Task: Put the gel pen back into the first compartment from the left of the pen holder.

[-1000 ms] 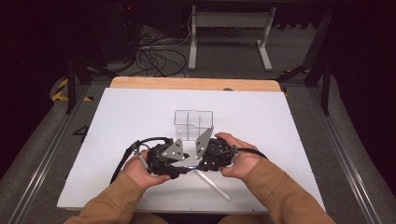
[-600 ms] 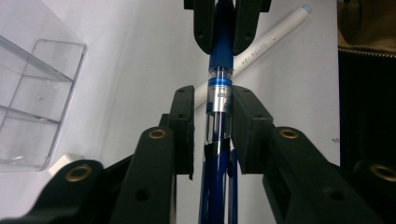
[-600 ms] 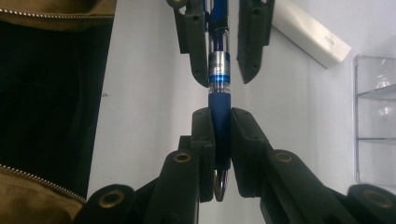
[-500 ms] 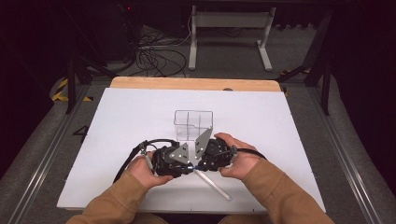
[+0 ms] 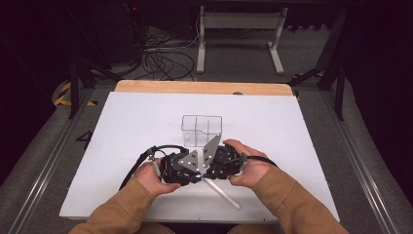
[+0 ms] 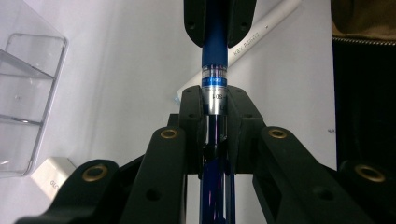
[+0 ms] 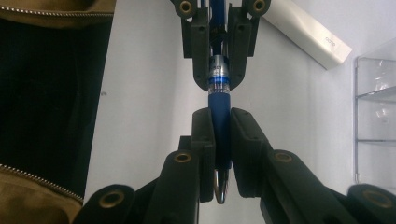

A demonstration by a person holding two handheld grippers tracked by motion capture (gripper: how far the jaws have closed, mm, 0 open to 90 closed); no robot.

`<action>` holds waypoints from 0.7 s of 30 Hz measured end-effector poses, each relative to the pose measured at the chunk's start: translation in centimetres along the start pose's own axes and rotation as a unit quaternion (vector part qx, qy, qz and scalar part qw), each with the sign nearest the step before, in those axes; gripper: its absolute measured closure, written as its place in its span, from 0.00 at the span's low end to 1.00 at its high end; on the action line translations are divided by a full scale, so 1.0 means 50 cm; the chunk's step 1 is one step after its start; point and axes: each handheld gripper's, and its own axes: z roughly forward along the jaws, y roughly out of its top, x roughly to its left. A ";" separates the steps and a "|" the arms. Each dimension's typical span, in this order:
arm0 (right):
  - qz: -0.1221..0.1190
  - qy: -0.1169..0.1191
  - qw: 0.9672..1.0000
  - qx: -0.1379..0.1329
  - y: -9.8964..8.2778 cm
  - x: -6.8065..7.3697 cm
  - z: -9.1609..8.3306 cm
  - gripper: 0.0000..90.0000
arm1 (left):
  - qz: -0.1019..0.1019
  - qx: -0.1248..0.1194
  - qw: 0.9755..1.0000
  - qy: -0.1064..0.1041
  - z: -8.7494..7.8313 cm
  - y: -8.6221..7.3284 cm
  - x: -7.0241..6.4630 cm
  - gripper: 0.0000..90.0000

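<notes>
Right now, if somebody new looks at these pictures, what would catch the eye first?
First, the blue pen, held level above the white table near its front edge, gripped at both ends: the left claw is shut on its silver-banded part and the right claw on its blue barrel. Just behind the hands stands a clear plastic organizer with compartments, and a white tube lies on the table under the claws.

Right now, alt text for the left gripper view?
The left gripper is clamped on a blue pen, whose far end sits between the right gripper's jaws. Behind on the white table lie a white tube and a clear divided container.
</notes>
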 end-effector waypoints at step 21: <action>0.049 -0.049 0.996 -0.061 -0.024 -0.005 -0.018 0.59 | 0.000 -0.004 1.000 0.013 -0.010 -0.002 0.003 0.88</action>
